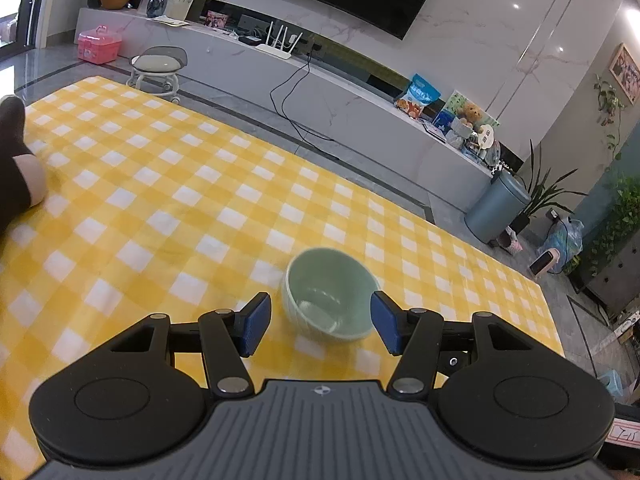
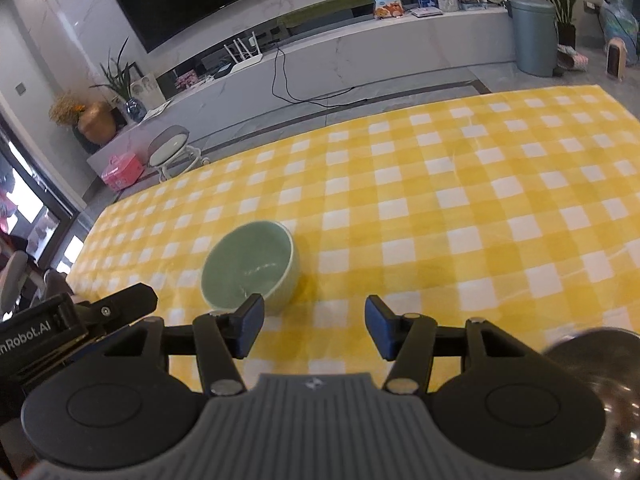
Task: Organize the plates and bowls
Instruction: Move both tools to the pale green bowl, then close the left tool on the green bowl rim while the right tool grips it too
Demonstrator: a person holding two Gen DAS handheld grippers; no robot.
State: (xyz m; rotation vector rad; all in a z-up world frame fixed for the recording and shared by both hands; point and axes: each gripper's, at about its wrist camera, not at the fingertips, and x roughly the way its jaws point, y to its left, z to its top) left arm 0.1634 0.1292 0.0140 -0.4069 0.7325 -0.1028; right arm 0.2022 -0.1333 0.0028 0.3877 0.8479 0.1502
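A glossy, round pale-green ceramic bowl (image 1: 330,296) sits upright, mouth up, low in the frame on the yellow-checked counter (image 1: 160,200), between the left hand-held gripper (image 1: 320,322)'s wide-open, empty blue pads. The right hand-held gripper (image 2: 314,326) also gapes empty.

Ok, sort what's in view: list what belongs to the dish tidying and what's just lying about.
Belongs to the job:
- green bowl
- left gripper
- right gripper

Just lying about:
- pink case
- round stool
- router
- teddy bear
- grey bin
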